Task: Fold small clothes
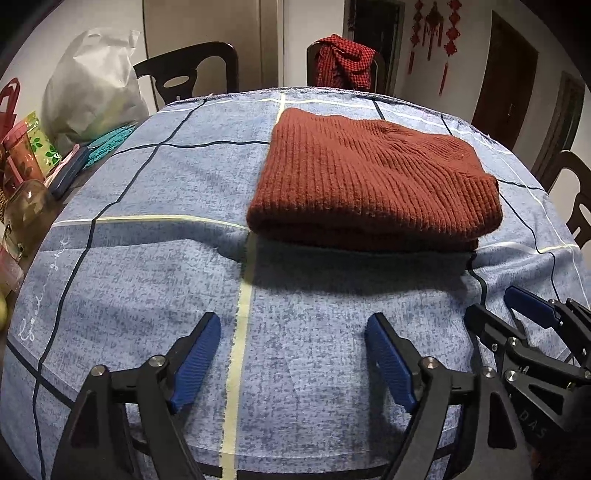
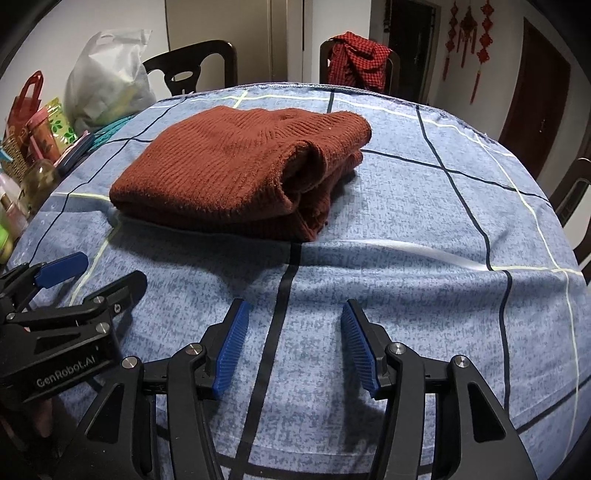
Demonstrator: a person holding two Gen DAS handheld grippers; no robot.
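The rust knit sweater (image 1: 373,177) lies folded mid-table (image 1: 147,266). Both your left hand-held gripper (image 1: 293,354) and right hand-held gripper (image 2: 291,343) hover spread, empty; press the loose right-side layers flat.

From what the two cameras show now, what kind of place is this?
Most likely the dining room of a home. A table under a blue checked cloth has dark wooden chairs around it, red knot decorations hang on the wall, and bags and bottles crowd one side beside the folded rust knit garment.
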